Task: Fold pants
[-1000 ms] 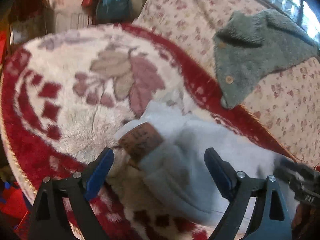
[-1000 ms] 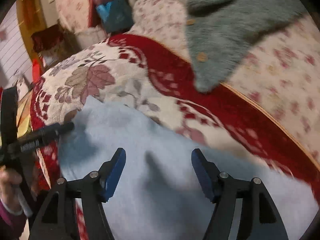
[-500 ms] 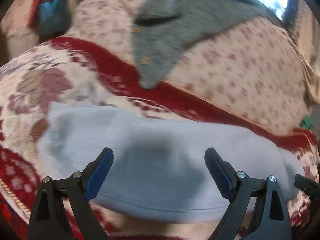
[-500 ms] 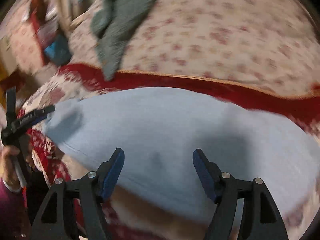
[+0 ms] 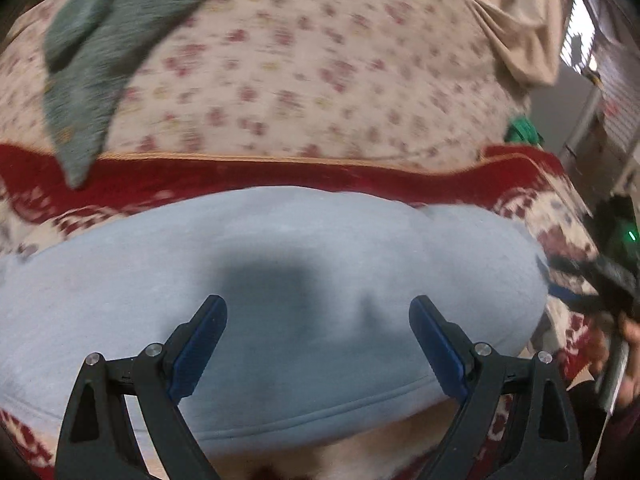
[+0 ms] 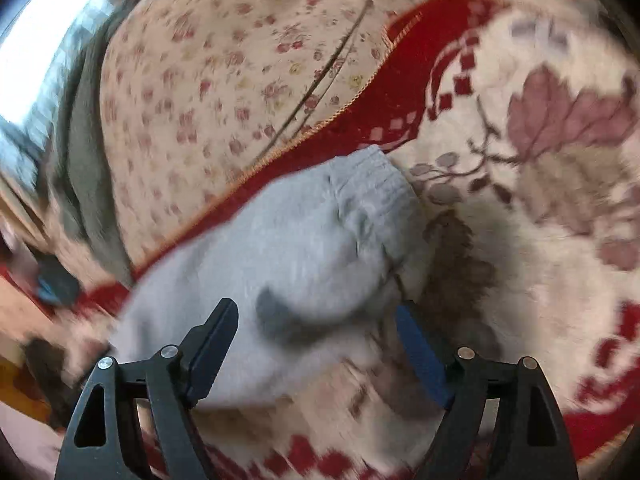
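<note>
1. Red-and-cream floral blanket [image 5: 280, 178] covers the bed in the left wrist view, with a flowered cushion [image 5: 320, 72] behind it toward 12 o'clock and a grey-green knit garment [image 5: 84, 60] draped at 10 o'clock.
2. Same view: the pale blue pants [image 5: 300, 264] lie as a long band across the blanket, their hem seam running along the near edge at 6 o'clock. The left gripper [image 5: 318, 340] hangs over them spread wide, grasping nothing; whether its tips touch the cloth I cannot tell.
3. At 3 o'clock in this view the right gripper's dark body and the person's hand [image 5: 622, 344] sit by the pants' end.
4. Right wrist view, blurred: the pants [image 6: 304, 248] end in a ribbed elastic band [image 6: 372, 184] toward 1 o'clock. The right gripper [image 6: 316, 344] is spread wide and straddles this end, its finger [image 6: 216, 340] over the fabric; it clamps nothing.
5. Judgement: the pants look laid out lengthwise and no fold across is made yet. The next move likely calls for each gripper to pinch an end and carry one onto the other.
</note>
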A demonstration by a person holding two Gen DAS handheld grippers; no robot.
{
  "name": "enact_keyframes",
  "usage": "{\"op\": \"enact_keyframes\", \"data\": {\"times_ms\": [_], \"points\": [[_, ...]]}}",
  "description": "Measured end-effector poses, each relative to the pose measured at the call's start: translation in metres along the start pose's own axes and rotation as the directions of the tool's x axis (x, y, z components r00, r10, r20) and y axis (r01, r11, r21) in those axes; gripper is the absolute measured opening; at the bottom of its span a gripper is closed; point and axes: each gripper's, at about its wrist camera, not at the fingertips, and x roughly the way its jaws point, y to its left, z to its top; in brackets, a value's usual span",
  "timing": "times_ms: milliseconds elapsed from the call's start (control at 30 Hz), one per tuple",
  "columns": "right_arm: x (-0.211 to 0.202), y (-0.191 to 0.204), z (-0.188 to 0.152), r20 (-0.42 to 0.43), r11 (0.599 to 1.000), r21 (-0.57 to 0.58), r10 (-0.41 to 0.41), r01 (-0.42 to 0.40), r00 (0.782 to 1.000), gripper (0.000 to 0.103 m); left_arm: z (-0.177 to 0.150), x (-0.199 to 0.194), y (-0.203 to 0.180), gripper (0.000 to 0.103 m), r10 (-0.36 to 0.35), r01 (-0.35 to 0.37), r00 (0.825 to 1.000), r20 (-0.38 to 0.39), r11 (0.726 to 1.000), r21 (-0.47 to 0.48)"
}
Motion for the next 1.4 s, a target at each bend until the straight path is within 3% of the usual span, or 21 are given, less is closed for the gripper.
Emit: {"op": "enact_keyframes", "data": {"times_ms": [100, 167, 200, 267, 433, 500, 600, 767, 867, 933, 1100, 1133, 1233, 1400], "points": [[0.032, -0.014, 0.016, -0.041, 0.995, 0.094, -0.021, 0.024, 0.999, 0.085, 0.004, 0.02, -0.02, 0.092, -0.007, 0.008, 0.999, -0.033, 1.0, 0.009], [0.039, -0.025, 0.018, -0.011, 0.982, 0.178, 0.069, -0.066, 0.998, 0.075, 0.004, 0.031, -0.025, 0.092, -0.018, 0.018, 0.998, -0.054, 1.0, 0.0], [0.039, -0.023, 0.021, 0.002, 0.982, 0.165, 0.089, -0.088, 0.996, 0.051, 0.004, 0.037, -0.028, 0.092, -0.019, 0.018, 0.998, -0.064, 1.0, -0.005], [0.029, -0.014, 0.023, 0.035, 0.991, 0.104, 0.083, -0.086, 0.996, 0.037, 0.002, 0.044, -0.032, 0.092, -0.015, 0.014, 0.997, -0.081, 1.0, -0.008], [-0.017, 0.023, 0.024, 0.139, 0.993, -0.076, 0.098, -0.088, 0.985, 0.03, -0.001, 0.052, -0.049, 0.092, -0.075, 0.074, 0.992, -0.097, 0.997, -0.011], [-0.029, 0.029, 0.023, 0.167, 0.99, -0.105, 0.113, -0.096, 0.98, 0.03, -0.004, 0.053, -0.056, 0.092, -0.082, 0.083, 0.992, -0.091, 0.997, 0.004], [-0.036, 0.029, 0.015, 0.173, 0.991, -0.132, 0.053, -0.03, 0.983, 0.03, -0.011, 0.063, -0.061, 0.092, -0.084, 0.085, 0.99, -0.118, 0.996, 0.002], [0.01, -0.004, -0.005, 0.033, 0.98, -0.107, -0.163, 0.165, 0.986, 0.03, -0.021, 0.069, -0.065, 0.093, -0.07, 0.076, 0.99, -0.12, 0.996, 0.05], [0.006, -0.011, -0.001, 0.027, 0.986, -0.064, -0.152, 0.153, 0.988, 0.04, -0.014, 0.064, -0.056, 0.093, -0.093, 0.097, 0.988, -0.125, 0.995, 0.031], [-0.008, -0.006, 0.004, 0.039, 0.969, -0.081, -0.229, 0.232, 0.973, 0.061, -0.007, 0.054, -0.046, 0.093, -0.085, 0.087, 0.992, -0.095, 0.996, 0.025], [-0.042, 0.031, 0.003, 0.157, 0.909, -0.231, -0.317, 0.347, 0.935, 0.065, 0.025, 0.043, -0.011, 0.093, -0.047, 0.048, 0.998, -0.052, 0.999, 0.011], [-0.045, 0.036, 0.003, 0.171, 0.902, -0.251, -0.315, 0.35, 0.934, 0.065, 0.035, 0.044, -0.001, 0.093, -0.04, 0.04, 0.998, -0.053, 0.999, -0.003], [-0.035, 0.073, 0.01, 0.171, 0.9, -0.337, -0.231, 0.277, 0.958, 0.068, 0.059, 0.055, 0.017, 0.094, -0.039, 0.038, 0.997, -0.067, 0.999, -0.017], [0.033, 0.129, 0.02, 0.036, 0.866, -0.487, -0.112, 0.115, 0.993, 0.07, 0.09, 0.085, 0.032, 0.094, -0.028, 0.026, 0.994, -0.11, 0.999, -0.019]]}}
